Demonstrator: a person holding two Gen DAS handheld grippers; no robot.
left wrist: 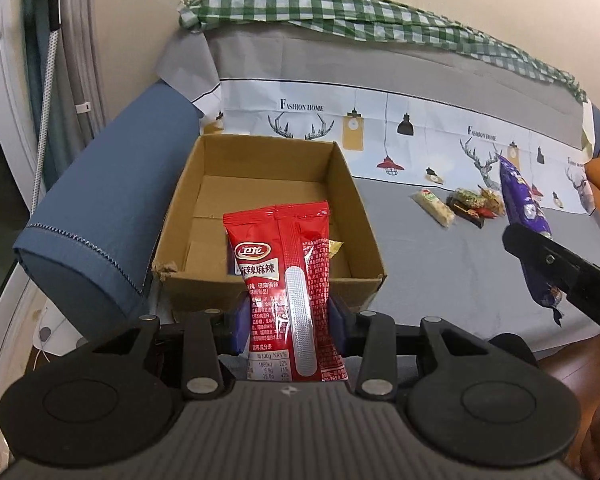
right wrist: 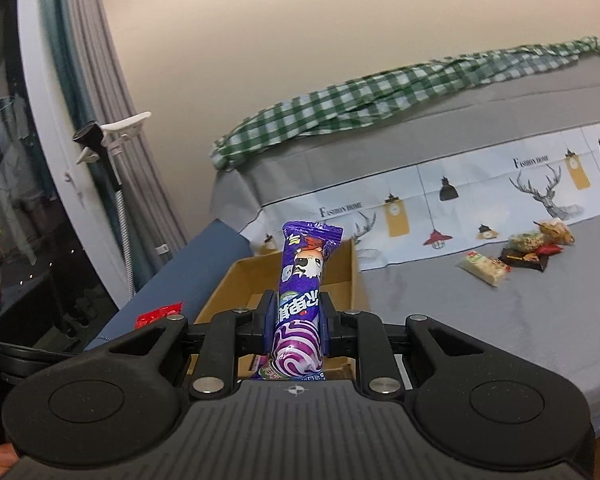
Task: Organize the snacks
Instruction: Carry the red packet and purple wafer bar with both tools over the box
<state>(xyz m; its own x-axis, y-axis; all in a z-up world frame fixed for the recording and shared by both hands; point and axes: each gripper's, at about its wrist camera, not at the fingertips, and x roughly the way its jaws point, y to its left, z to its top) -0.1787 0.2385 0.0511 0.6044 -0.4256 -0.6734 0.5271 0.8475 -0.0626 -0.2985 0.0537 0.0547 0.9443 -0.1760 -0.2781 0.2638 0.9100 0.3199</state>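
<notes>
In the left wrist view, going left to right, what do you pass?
Blue bolster → cardboard box → red snack packet held in the left gripper → loose snack pile → purple snack packet in the right gripper.

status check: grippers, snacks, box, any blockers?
Left gripper shut on red packet. Right gripper shut on purple packet. Cardboard box ahead, nothing blocking it.

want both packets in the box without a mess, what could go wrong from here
1. The left gripper and right gripper both head for one cardboard box, so they might collide.
2. The red packet and purple packet stand tall above the pads; either could swing and catch the box rim.
3. The box sits near the edge, so a bump could push it off.
</notes>
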